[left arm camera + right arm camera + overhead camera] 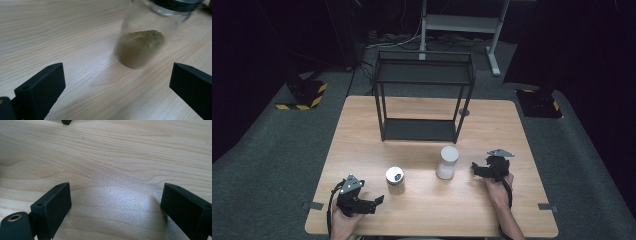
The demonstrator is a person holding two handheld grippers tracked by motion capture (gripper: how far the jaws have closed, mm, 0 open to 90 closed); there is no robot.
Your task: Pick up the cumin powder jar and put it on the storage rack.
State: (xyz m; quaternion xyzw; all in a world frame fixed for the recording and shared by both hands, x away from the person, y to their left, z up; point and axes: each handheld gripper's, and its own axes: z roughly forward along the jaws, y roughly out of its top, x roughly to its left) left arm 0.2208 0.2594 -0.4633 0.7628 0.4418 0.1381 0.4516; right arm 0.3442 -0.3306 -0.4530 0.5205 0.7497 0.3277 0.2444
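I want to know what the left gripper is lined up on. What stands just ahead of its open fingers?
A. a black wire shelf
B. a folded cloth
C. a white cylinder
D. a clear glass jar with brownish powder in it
D: the left gripper view shows the glass jar, part-filled with brownish powder, standing on the table just beyond the left gripper, whose fingers are spread wide and apart from it.

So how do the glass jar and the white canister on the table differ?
The glass jar is clear, showing brownish powder inside, with a shiny lid; the white canister is opaque and plain white. The jar stands nearer the left gripper, the canister nearer the right gripper. Both stand upright, ungripped.
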